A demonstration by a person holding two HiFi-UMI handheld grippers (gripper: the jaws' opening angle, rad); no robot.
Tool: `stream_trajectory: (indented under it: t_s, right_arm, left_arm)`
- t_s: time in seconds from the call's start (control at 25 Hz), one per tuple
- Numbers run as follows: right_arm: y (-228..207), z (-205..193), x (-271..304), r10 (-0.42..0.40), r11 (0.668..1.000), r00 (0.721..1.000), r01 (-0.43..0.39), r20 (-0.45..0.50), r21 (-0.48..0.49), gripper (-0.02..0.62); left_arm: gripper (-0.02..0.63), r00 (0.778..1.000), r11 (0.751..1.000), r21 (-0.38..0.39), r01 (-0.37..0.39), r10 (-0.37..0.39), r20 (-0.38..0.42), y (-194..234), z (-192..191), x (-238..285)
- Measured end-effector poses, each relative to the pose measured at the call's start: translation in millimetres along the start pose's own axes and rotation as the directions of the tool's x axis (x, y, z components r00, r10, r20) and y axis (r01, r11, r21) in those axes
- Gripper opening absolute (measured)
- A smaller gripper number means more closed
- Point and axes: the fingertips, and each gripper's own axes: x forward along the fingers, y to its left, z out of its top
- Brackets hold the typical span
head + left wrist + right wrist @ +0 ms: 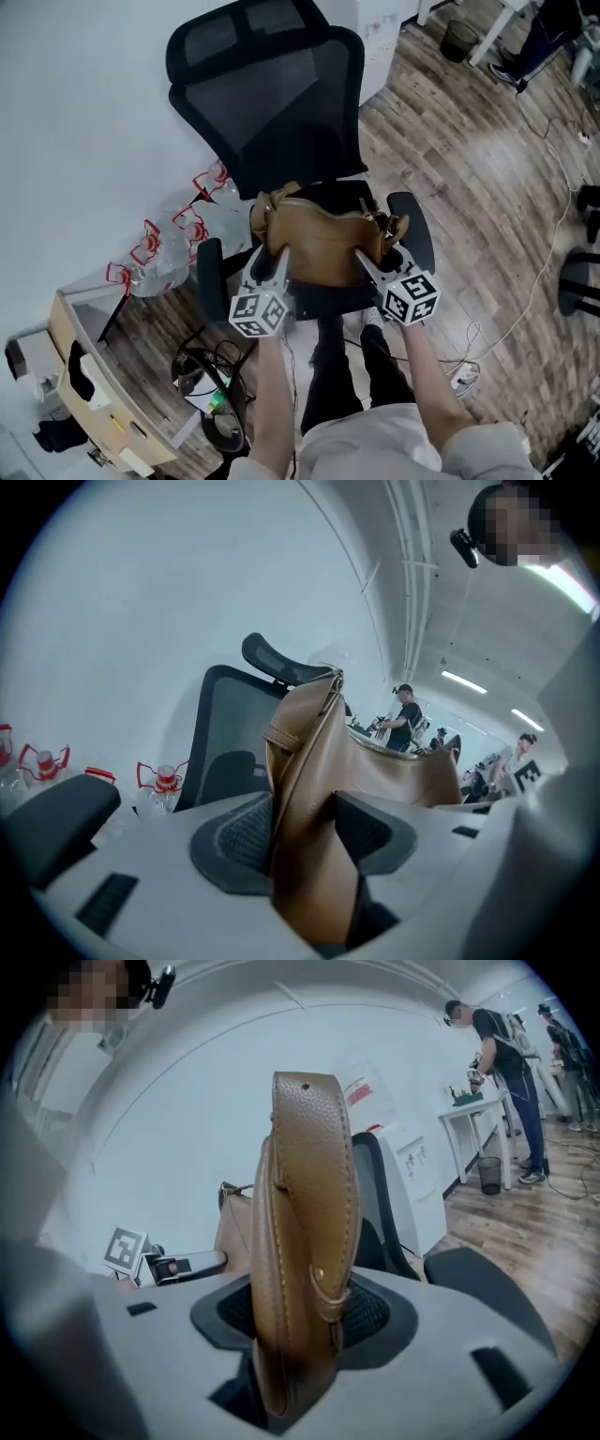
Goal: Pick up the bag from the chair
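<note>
The bag (323, 239) is kept level above the chair (272, 84), pinched endwise by the left gripper (271, 262) and right gripper (369, 262).

In the head view I cannot see the seat of the chair (272, 94). The bag (323, 239), left gripper (269, 258) and right gripper (375, 257) cover it, so I cannot tell whether the bag's underside touches it. The person's legs (337, 375) hide the chair's base at 6 o'clock. At 1 o'clock a bystander (553, 33) is cut off by the top edge. In the left gripper view the bag's lower end sinks out of sight between the jaws at 6 o'clock, and the people (408, 719) at 3 o'clock are too small to make out. In the right gripper view the bag blocks much of the chair's back.
</note>
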Motion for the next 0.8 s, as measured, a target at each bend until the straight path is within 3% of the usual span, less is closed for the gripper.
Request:
stream_trajectory:
  t_s: [0.36, 0.8]
  right_arm:
    - [51.9, 51.0, -63.1, 0.067, 0.994, 0.998, -0.065, 0.014, -0.082, 0.207]
    - [66.9, 94.2, -148.9, 0.111, 0.985, 0.988, -0.096, 0.103, -0.145, 0.212]
  left_arm:
    - [0.202, 0.995, 0.999, -0.031, -0.044, 0.046, 0.084, -46.2, 46.6, -75.2]
    - [0.201, 0.991, 1.0, -0.019, 0.002, 0.001, 0.136, -123.7, 79.0, -126.0]
